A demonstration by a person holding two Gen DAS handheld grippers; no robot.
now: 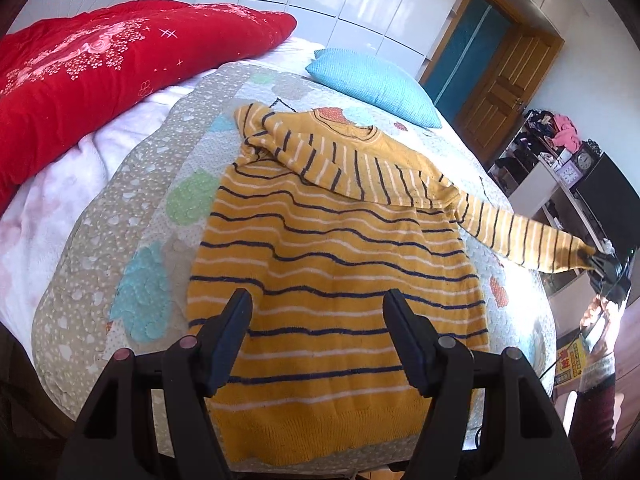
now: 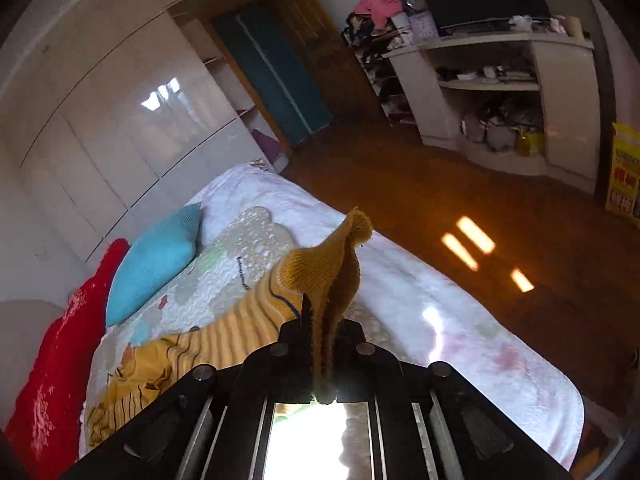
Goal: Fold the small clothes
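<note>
A small yellow sweater (image 1: 336, 256) with navy and white stripes lies flat on the quilted bed cover (image 1: 100, 248). Its left sleeve is folded across the chest. My left gripper (image 1: 318, 308) is open and empty, hovering over the sweater's lower body. My right gripper (image 2: 322, 320) is shut on the right sleeve's cuff (image 2: 340, 264) and holds the sleeve (image 1: 528, 236) stretched out to the right, off the bed's edge. It also shows in the left wrist view (image 1: 600, 260). The sweater's body shows at lower left in the right wrist view (image 2: 192, 356).
A red quilt (image 1: 100, 76) lies at the bed's left. A blue pillow (image 1: 372, 84) sits beyond the sweater. A white wardrobe (image 1: 340, 0) stands behind. A wooden door (image 1: 504, 80), shelves (image 2: 500, 92) and wooden floor (image 2: 460, 184) are to the right.
</note>
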